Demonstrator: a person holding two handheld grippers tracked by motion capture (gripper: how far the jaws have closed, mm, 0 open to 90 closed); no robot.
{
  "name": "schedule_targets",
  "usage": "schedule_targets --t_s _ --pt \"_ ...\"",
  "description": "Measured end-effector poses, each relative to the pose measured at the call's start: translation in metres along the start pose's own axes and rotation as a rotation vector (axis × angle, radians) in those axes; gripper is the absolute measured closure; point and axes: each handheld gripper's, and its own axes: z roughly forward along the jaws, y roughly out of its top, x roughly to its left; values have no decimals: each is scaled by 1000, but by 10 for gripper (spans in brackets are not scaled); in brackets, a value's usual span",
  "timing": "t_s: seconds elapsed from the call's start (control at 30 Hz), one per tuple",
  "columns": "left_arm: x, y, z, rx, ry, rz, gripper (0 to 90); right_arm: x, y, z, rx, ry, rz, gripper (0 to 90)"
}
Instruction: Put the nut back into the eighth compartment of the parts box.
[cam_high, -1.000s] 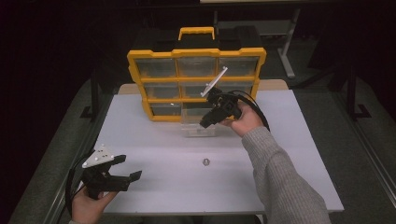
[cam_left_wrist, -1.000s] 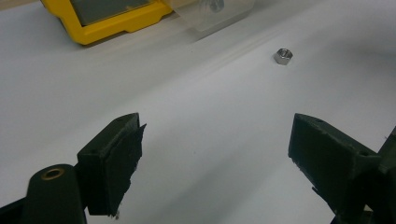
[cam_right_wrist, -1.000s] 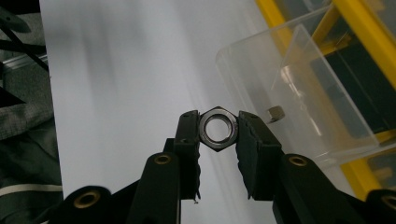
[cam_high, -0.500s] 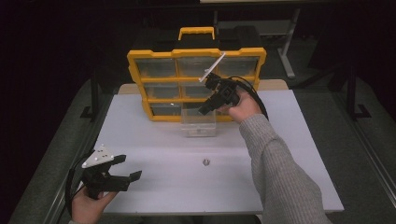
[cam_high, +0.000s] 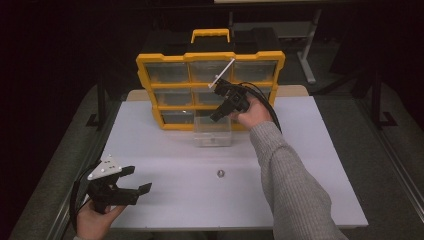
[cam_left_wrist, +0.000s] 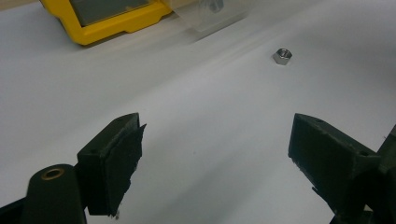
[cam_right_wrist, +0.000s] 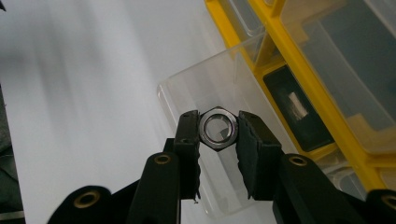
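My left tongs (cam_high: 131, 186) wait wide open and empty over the table (cam_high: 310, 165), a spare nut (cam_high: 219, 173) lies mid-table, and my right tongs (cam_right_wrist: 218, 132), clamped on a hex nut (cam_right_wrist: 218, 128), have swung over the clear drawer (cam_right_wrist: 196, 98), ready to drop.

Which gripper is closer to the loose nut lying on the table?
Left. The left gripper sits open at the near left of the nut; the right gripper is farther, above the clear drawer.

Workshop: yellow parts organizer (cam_high: 210, 90) on a white worktable (cam_high: 310, 165)
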Motion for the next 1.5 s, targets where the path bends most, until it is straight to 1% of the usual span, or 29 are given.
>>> schedule_targets --t_s 0.23,0.27,0.43,0.47,0.67,0.8,0.9,1.17,1.33,1.4,1.43,1.5 --pt "0 0 0 -2 0 0 169 -4 0 13 18 7 12 691" --pt "1 0 0 -1 0 0 169 -5 0 15 26 2 17 691" --pt "1 0 0 -3 -2 1 169 -8 -1 21 18 -1 26 690" --pt "1 0 0 -4 -2 0 169 -9 -2 22 24 -4 29 690" --pt "1 -1 0 -5 -1 -4 169 -14 -6 31 28 -8 47 691" --pt "1 0 1 -1 0 2 169 -17 -10 35 33 -11 57 690" --pt "1 0 1 -2 0 0 170 -19 -13 39 36 -5 66 690" --pt "0 0 1 -3 -2 0 169 -21 -19 47 42 -3 78 690" --pt "0 0 0 -3 -2 0 169 -23 -22 50 50 -9 87 688" --pt "0 0 0 -2 -2 1 169 -23 -22 50 49 -20 91 676" --pt "0 0 1 -2 -2 0 169 -23 -22 50 45 -25 91 667" --pt "0 0 1 -2 -3 0 169 -24 -22 48 27 -16 100 647"
